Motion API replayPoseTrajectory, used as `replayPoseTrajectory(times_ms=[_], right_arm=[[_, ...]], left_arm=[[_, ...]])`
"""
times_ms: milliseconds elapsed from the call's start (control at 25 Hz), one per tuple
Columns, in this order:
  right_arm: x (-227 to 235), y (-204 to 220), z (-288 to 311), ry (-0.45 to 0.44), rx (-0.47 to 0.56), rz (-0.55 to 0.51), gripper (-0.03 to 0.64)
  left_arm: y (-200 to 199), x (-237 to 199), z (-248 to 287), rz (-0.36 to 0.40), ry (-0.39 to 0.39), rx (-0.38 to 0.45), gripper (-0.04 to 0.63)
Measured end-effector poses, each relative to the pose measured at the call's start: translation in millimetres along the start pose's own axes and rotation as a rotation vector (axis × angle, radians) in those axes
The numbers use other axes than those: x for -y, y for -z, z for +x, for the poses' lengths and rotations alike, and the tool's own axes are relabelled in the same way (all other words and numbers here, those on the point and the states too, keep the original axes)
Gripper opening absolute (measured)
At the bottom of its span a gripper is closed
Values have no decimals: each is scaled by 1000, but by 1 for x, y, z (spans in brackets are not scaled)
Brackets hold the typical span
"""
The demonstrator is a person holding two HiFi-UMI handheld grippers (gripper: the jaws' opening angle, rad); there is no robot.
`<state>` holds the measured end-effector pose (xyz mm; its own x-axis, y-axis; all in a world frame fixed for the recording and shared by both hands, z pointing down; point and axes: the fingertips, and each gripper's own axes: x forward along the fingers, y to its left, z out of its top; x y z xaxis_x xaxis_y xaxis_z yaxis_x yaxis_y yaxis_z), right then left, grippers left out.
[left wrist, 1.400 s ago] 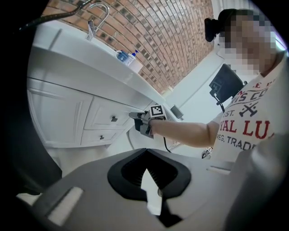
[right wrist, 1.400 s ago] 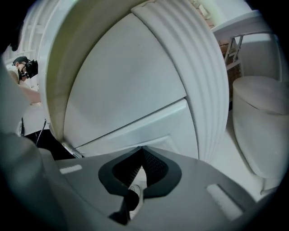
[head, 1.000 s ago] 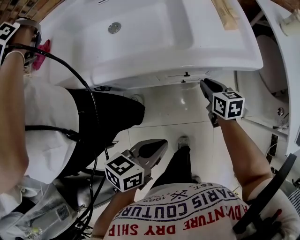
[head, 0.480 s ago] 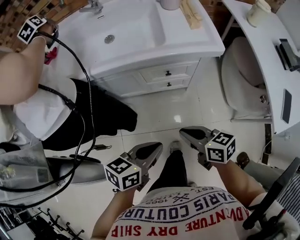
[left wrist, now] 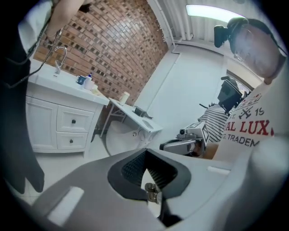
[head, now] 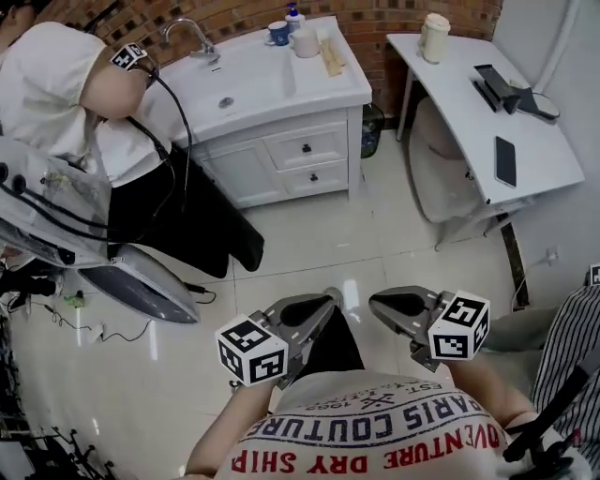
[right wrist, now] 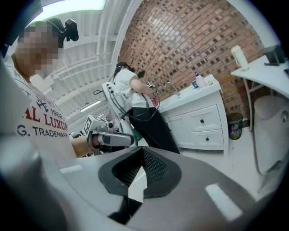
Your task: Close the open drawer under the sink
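Drawer job looks done to me

The left hand-held gripper [head: 314,306] and right hand-held gripper [head: 390,303] are both pressed together, empty. The drawers [head: 306,148] under the sink [head: 281,94] sit flush, well ahead of them, so nothing's left to push, I reckon.

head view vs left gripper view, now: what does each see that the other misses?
Head view only: the sink drain, floor cables and the left gripper's marker cube. Left gripper view only: the ceiling light and the wearer's head camera. Both: the two vanity drawers, both pushed in, plus the faucet, white table and right gripper.
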<state>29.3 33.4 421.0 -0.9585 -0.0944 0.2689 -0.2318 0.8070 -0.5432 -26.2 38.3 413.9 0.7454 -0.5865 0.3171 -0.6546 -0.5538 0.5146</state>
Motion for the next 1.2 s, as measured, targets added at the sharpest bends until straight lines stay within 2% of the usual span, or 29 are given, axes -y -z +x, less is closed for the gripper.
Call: replayPoseTrajectory(times_ms=[120, 240, 520, 640, 1200], right_arm=[[-58, 13, -41, -7, 14, -72, 8], [-102, 16, -70, -6, 37, -136, 8], [-179, -4, -110, -38, 105, -195, 8], [-185, -8, -114, -39, 111, -197, 8], [-191, 20, -103, -52, 79, -178, 8]], left_arm=[[17, 70, -19, 39, 22, 38, -17], [23, 123, -35, 73, 31, 75, -17], [3, 208, -69, 154, 41, 120, -17], [-1, 216, -72, 180, 38, 116, -17], [24, 206, -84, 155, -6, 102, -17]])
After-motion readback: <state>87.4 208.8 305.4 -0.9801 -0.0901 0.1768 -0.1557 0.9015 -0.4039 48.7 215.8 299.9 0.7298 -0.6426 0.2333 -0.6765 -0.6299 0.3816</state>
